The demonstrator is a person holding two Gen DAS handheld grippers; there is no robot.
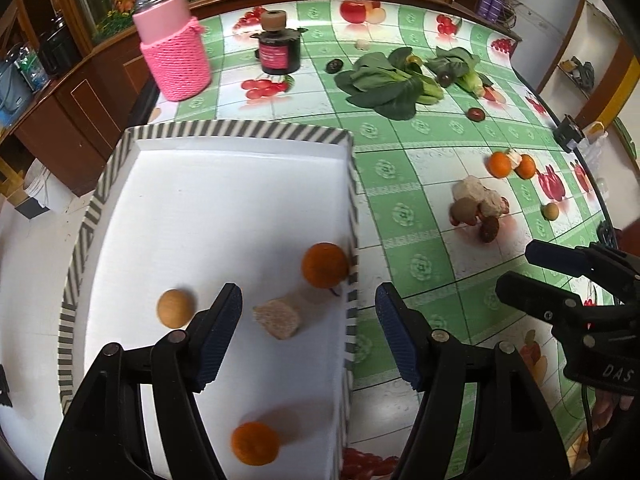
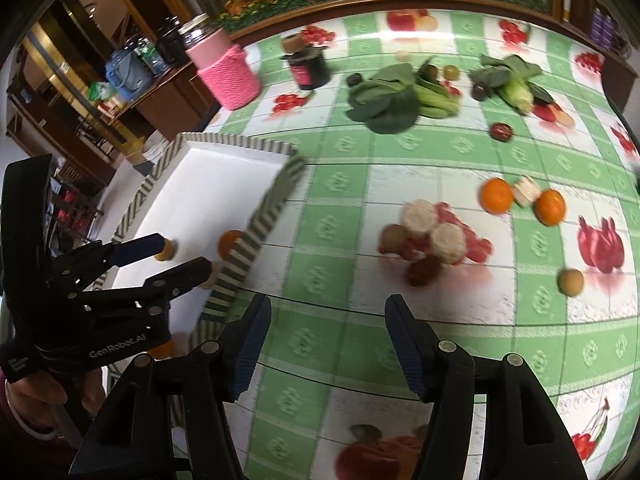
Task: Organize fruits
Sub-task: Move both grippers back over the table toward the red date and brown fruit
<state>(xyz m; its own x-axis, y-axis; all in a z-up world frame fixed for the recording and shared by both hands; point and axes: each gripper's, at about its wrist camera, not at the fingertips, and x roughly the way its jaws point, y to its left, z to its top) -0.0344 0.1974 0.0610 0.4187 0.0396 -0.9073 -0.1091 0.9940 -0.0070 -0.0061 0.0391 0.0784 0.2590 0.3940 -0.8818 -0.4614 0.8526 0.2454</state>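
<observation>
A white tray with a striped rim (image 1: pixel 240 130) lies on the left of the table. In it are two oranges (image 1: pixel 325 265) (image 1: pixel 255 442), a tan round fruit (image 1: pixel 175 308) and a beige rough piece (image 1: pixel 281 318). My left gripper (image 1: pixel 309 336) is open and empty above the tray's right edge. My right gripper (image 2: pixel 328 344) is open and empty over the green tablecloth, right of the tray (image 2: pixel 256 224). Two oranges (image 2: pixel 497 196) (image 2: pixel 550 207), a small pile of fruits (image 2: pixel 430 236) and a tan fruit (image 2: pixel 570 282) lie on the cloth ahead of it.
A pink knit-covered jar (image 1: pixel 176 46) and a dark jar (image 1: pixel 279 50) stand at the back. Leafy greens (image 1: pixel 386 80) and small dark fruits (image 1: pixel 476 113) lie at the back right. The table edge curves along the right. The left gripper shows in the right wrist view (image 2: pixel 180 256).
</observation>
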